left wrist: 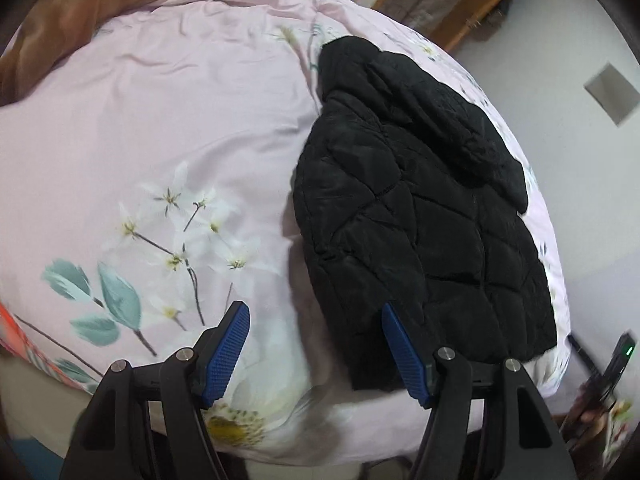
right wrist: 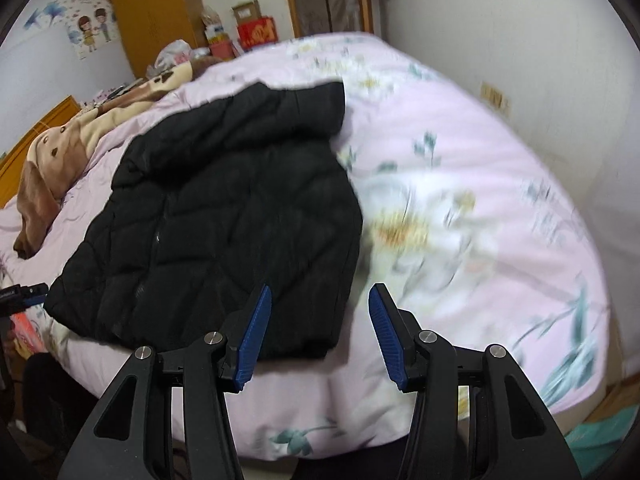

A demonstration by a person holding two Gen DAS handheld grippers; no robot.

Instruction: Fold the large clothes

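Observation:
A black quilted jacket [left wrist: 424,208] lies flat on the pink floral bed cover [left wrist: 160,128], with its hood toward the far end. My left gripper [left wrist: 313,306] hovers open over the near edge of the bed; its right finger [left wrist: 400,344] is at the jacket's near left corner, and only bedding lies between the pads. In the right wrist view the jacket [right wrist: 224,208] fills the left centre. My right gripper [right wrist: 320,288] is open beside the jacket's near right corner. Its left finger [right wrist: 254,328] is over the hem and nothing is gripped.
A brown and cream plush blanket [right wrist: 52,156] lies at the head of the bed. A wooden wardrobe [right wrist: 152,12] and red boxes [right wrist: 258,32] stand beyond. A white wall [right wrist: 520,40] runs along the bed's right side. The floor shows below the near edge.

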